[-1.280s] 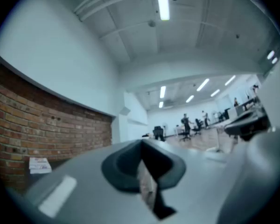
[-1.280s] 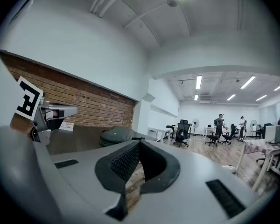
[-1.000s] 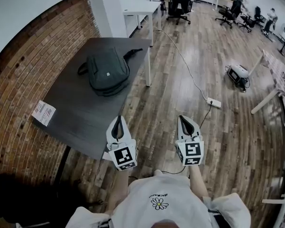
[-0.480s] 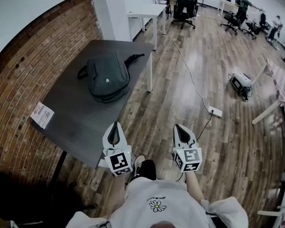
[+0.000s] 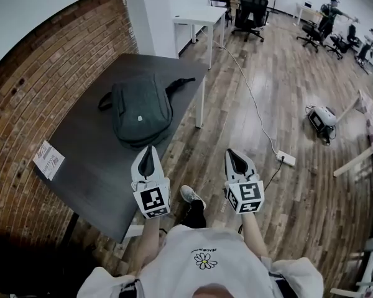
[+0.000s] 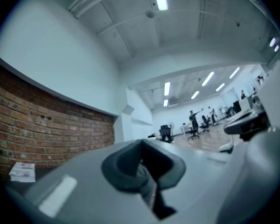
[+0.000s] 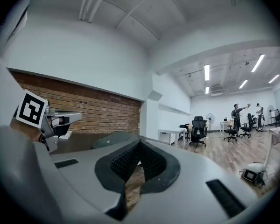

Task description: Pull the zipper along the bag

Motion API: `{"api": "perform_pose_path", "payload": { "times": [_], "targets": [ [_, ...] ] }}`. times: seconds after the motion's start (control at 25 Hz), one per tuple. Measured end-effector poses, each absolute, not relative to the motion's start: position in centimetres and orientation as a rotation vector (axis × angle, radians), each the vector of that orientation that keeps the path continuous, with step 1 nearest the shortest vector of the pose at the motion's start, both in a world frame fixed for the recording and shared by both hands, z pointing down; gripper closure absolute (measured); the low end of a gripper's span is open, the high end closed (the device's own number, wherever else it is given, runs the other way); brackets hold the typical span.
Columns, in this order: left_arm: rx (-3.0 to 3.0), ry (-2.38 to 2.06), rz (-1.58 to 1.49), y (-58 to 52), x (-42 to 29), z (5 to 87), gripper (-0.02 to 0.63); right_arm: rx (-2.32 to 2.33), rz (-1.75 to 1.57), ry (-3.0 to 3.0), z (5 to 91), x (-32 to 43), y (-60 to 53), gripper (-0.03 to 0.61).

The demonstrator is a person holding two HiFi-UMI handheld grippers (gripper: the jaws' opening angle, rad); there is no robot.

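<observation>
A dark green backpack [image 5: 142,108] lies flat on the dark grey table [image 5: 93,148], its straps trailing toward the far right corner. In the right gripper view the backpack [image 7: 113,140] shows as a low hump beyond the jaws. My left gripper [image 5: 149,154] hangs over the table's near edge, short of the bag, shut and empty. My right gripper [image 5: 234,158] is held over the wooden floor to the right of the table, also shut with nothing in it. Both point upward-forward. The left gripper [image 6: 143,146] and right gripper [image 7: 139,146] views look across the room.
A small printed leaflet [image 5: 48,159] lies at the table's left edge by the brick wall [image 5: 25,92]. A white table [image 5: 199,20] and office chairs [image 5: 252,8] stand beyond. A cable and power strip [image 5: 286,159] cross the floor; a small device [image 5: 324,118] sits right. People stand far back.
I have stepped closer to the table: the backpack sits nearer and both grippers have risen slightly toward it. Their jaws stayed shut.
</observation>
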State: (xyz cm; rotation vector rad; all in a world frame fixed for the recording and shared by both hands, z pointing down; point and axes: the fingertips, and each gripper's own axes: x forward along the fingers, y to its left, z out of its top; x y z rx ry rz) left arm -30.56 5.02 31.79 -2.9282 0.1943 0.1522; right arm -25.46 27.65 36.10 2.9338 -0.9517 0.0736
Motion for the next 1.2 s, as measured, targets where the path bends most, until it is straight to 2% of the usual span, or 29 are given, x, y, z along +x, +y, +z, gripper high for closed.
{"api": "perform_pose_path", "payload": {
  "times": [0.36, 0.6, 0.88, 1.2],
  "targets": [
    [-2.886, 0.329, 0.105, -2.2, -17.3, 30.6, 0.614, 2.736, 0.176, -1.192, 35.8, -9.6, 18.0, 0.578],
    [-2.745, 0.538, 0.142, -9.2, -12.4, 29.0, 0.614, 2.662, 0.187, -1.376, 36.8, -0.9, 9.9, 0.578],
    [-2.721, 0.738, 0.065, -13.6, -12.1, 29.6, 0.614, 2.497, 0.140, -1.663, 36.1, 1.7, -0.2, 0.578],
    [-2.628, 1.182, -0.011, -18.5, -17.3, 30.6, 0.614, 2.273, 0.043, -1.916, 34.7, 3.9, -8.6, 0.578]
  ]
}}
